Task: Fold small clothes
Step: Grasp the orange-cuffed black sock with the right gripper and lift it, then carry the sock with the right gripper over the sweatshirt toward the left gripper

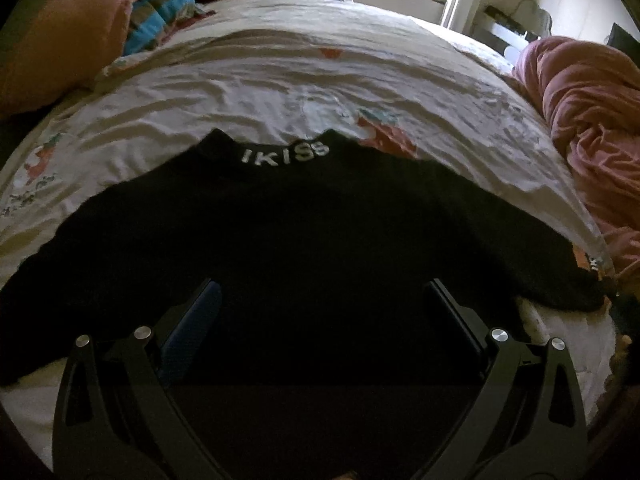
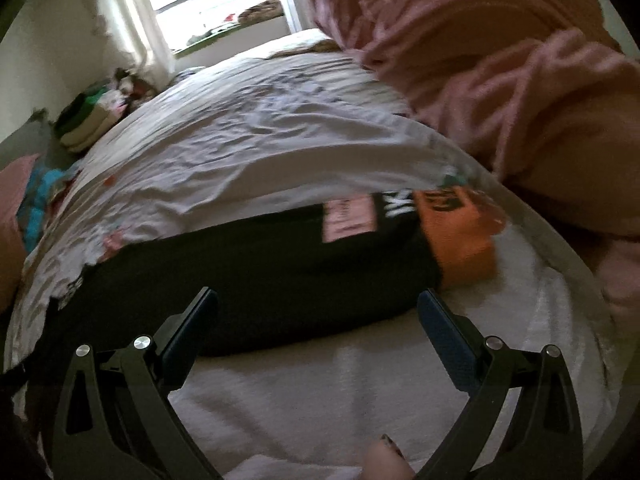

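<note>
Black top (image 1: pixel 304 232) spread flat on bed sheet (image 1: pixel 280 88), collar lettered IKISS at far edge, sleeves out left and right; left gripper (image 1: pixel 322 300) above near hem, jaws wide apart, nothing held; right gripper (image 2: pixel 318 304) wide apart, empty, near top's right sleeve; orange block (image 2: pixel 460 236) beside sleeve end; pink blanket (image 1: pixel 592 120) heaped at right; pillows (image 1: pixel 72 32) far left

Rumpled printed bed sheet (image 1: pixel 248 92) under a flat black top (image 1: pixel 304 216) (lettered collar), pink blanket (image 1: pixel 592 120), perhaps pillows (image 1: pixel 64 36).
</note>
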The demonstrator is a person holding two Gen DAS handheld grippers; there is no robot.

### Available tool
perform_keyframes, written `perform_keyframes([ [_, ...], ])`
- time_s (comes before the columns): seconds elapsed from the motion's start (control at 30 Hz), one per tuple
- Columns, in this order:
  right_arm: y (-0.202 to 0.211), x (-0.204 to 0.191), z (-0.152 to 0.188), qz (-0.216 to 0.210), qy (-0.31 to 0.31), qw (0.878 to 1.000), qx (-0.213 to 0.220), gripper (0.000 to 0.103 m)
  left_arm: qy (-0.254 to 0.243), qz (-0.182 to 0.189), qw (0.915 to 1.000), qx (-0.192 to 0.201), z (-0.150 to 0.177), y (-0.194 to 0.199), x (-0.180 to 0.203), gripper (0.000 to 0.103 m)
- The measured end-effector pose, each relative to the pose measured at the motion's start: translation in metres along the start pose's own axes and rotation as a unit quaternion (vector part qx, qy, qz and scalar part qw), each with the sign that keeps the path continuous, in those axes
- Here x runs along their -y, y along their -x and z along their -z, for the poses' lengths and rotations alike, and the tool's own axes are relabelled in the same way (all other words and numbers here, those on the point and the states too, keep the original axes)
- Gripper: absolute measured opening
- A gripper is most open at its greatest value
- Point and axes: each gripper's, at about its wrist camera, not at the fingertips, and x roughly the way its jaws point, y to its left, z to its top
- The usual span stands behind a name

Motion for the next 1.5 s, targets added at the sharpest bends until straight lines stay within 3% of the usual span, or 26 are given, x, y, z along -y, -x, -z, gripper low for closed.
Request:
perform_keyframes([
  [0.17,-0.008,0.023,-0.001,0.02,-0.028,0.999,-0.014,0.099,-0.011,-0.005,0.9998,-0.014,0.0,-0.02,0.007,0.094],
  [0.27,-0.018,0.036,0.001,0.01,-0.052,0.998,-0.037,0.099,-0.01,-0.001,0.9996,-0.026,0.001,-0.03,0.007,0.094],
  [0.4,-0.032,0.046,0.001,0.011,-0.075,0.996,-0.054,0.099,-0.013,-0.004,0.9997,-0.018,0.002,-0.036,0.006,0.094],
  [0.63,-0.052,0.064,-0.016,-0.003,-0.136,0.99,-0.045,0.098,0.008,-0.003,0.9997,-0.022,0.001,-0.046,-0.009,0.094],
  [0.7,-0.054,0.071,-0.021,-0.01,-0.159,0.987,-0.029,0.087,0.025,-0.005,0.9992,-0.03,0.001,-0.046,-0.016,0.094],
  [0.73,-0.053,0.074,-0.024,-0.009,-0.161,0.987,-0.015,0.065,0.032,0.002,0.9991,-0.029,0.001,-0.043,-0.018,0.094],
  [0.77,-0.054,0.077,-0.025,-0.007,-0.164,0.986,-0.008,0.053,0.036,0.01,0.999,-0.026,0.0,-0.039,-0.02,0.094],
  [0.8,-0.057,0.082,-0.026,-0.013,-0.173,0.985,-0.005,0.05,0.036,0.01,0.999,-0.022,0.0,-0.036,-0.021,0.094],
  [0.87,-0.061,0.087,-0.026,-0.024,-0.184,0.983,0.001,0.03,0.035,-0.002,0.9992,-0.019,-0.003,-0.033,-0.024,0.094],
  [1.03,-0.041,0.079,-0.03,-0.057,-0.147,0.986,0.045,0.021,0.055,0.014,0.9983,-0.01,-0.004,-0.018,-0.035,0.094],
  [1.5,0.018,0.004,-0.052,-0.154,-0.035,0.982,0.103,0.016,0.054,-0.004,0.9979,0.035,-0.008,0.024,-0.04,0.094],
])
